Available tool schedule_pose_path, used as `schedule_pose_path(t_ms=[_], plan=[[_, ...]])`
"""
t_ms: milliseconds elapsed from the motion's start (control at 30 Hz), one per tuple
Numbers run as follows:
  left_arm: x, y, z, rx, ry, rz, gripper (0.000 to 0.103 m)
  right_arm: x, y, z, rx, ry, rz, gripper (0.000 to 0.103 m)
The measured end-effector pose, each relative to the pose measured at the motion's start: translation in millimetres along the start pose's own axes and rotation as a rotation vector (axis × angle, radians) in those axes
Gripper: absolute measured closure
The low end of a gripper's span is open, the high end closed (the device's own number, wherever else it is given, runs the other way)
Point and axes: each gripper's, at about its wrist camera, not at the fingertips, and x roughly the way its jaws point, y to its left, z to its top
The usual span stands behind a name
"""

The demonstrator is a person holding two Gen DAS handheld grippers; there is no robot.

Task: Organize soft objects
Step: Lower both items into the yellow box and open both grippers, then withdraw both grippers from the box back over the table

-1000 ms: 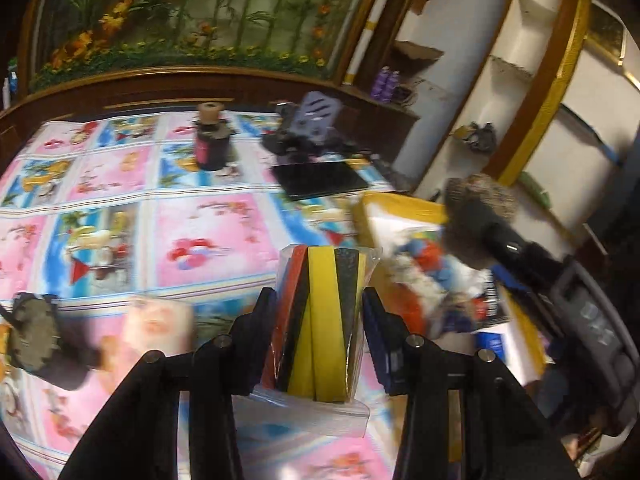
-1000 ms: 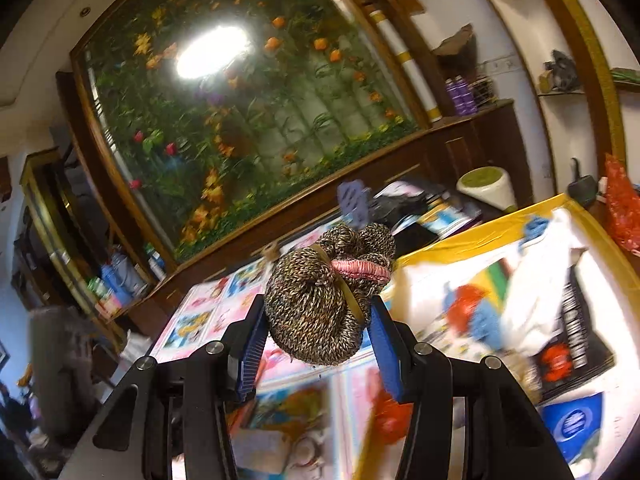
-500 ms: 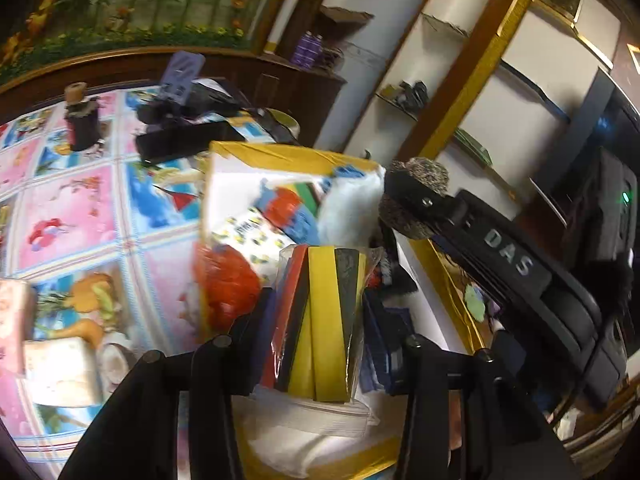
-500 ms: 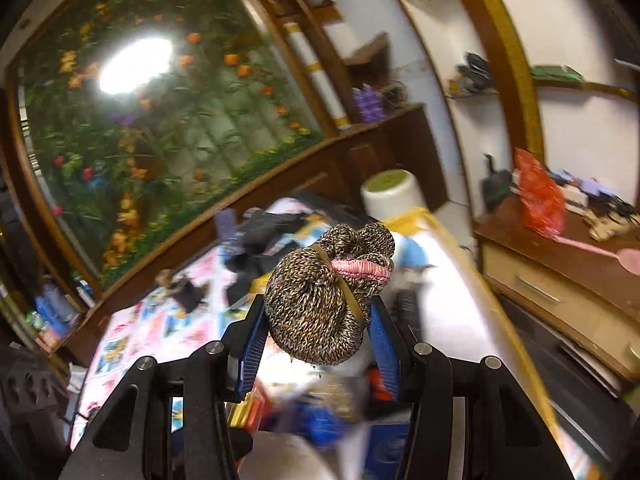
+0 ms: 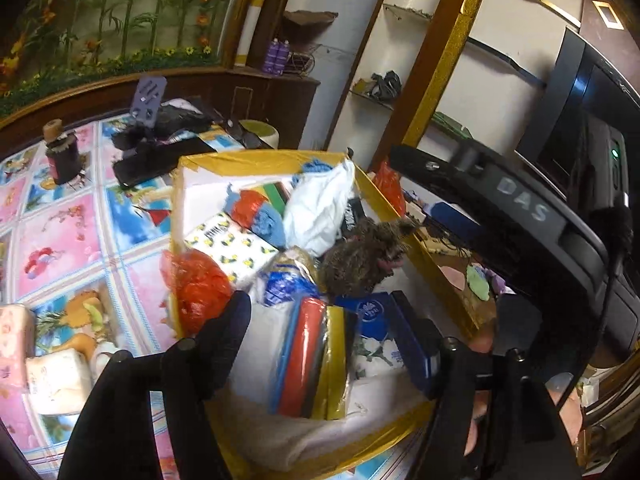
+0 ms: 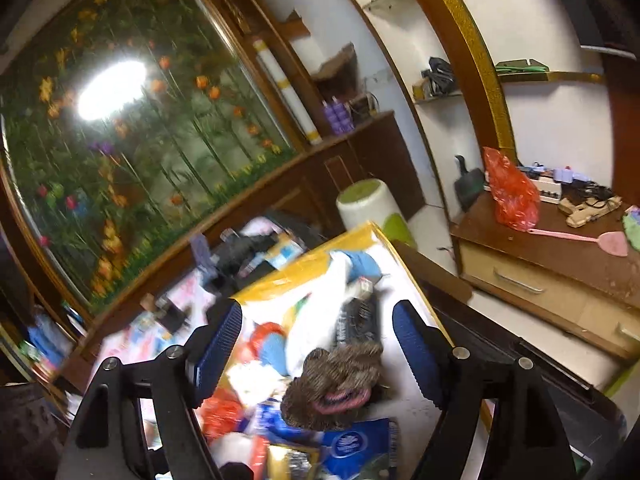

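Both hand-held grippers hang over a yellow-edged box point(image 5: 256, 158) that sits on a bed with a bright cartoon-print sheet point(image 5: 72, 240). The left hand-held gripper point(image 5: 332, 332) has just been opening; its jaws now stand apart on either side of a clear packet of coloured sheets point(image 5: 308, 360), red, yellow and dark, which lies in the near end of the box with neither pad pressing on it. The right hand-held gripper point(image 6: 316, 356) has just been opening too, and its blue-padded jaws are spread wide. Between and below them a brown knitted bundle point(image 6: 336, 380) with a pink band rests in the box, free of both pads, on top of a blue packet point(image 6: 352, 444). From the left side that same bundle point(image 5: 360, 256) lies just beyond the packet of sheets, near the box's right wall. Around them the box is crammed: a white plastic bag point(image 5: 316, 208), blue and red cloths point(image 5: 256, 212), a lemon-print packet point(image 5: 232, 244), and a red plastic bag point(image 5: 196, 288) spilling over its left edge. Two pale tissue packs point(image 5: 44, 364) lie on the sheet outside the box, to its left.
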Motion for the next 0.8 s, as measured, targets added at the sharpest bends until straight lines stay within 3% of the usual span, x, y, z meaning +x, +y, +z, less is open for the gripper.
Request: schedule_pose_path(t_ms=[167, 333, 467, 600, 800], plan=[[-28, 28, -3, -0.038, -0.025, 0.064, 0.034, -21, 25, -1, -0.064, -0.009, 0.136, 0.021], [-75, 82, -25, -0.085, -0.059, 0.183, 0.034, -24, 77, -27, -0.199, 0.061, 0.265, 0.020], [-123, 135, -48, -0.168, -0.117, 0.304, 0.034, -9, 122, -63, -0.283, 0.189, 0.393, 0.020], [-162, 186, -66, -0.273, -0.164, 0.411, 0.034, 20, 176, -109, -0.414, 0.381, 0.494, 0.020], [-184, 224, -74, -0.384, -0.185, 0.464, 0.034, 71, 227, -153, -0.545, 0.560, 0.464, 0.020]])
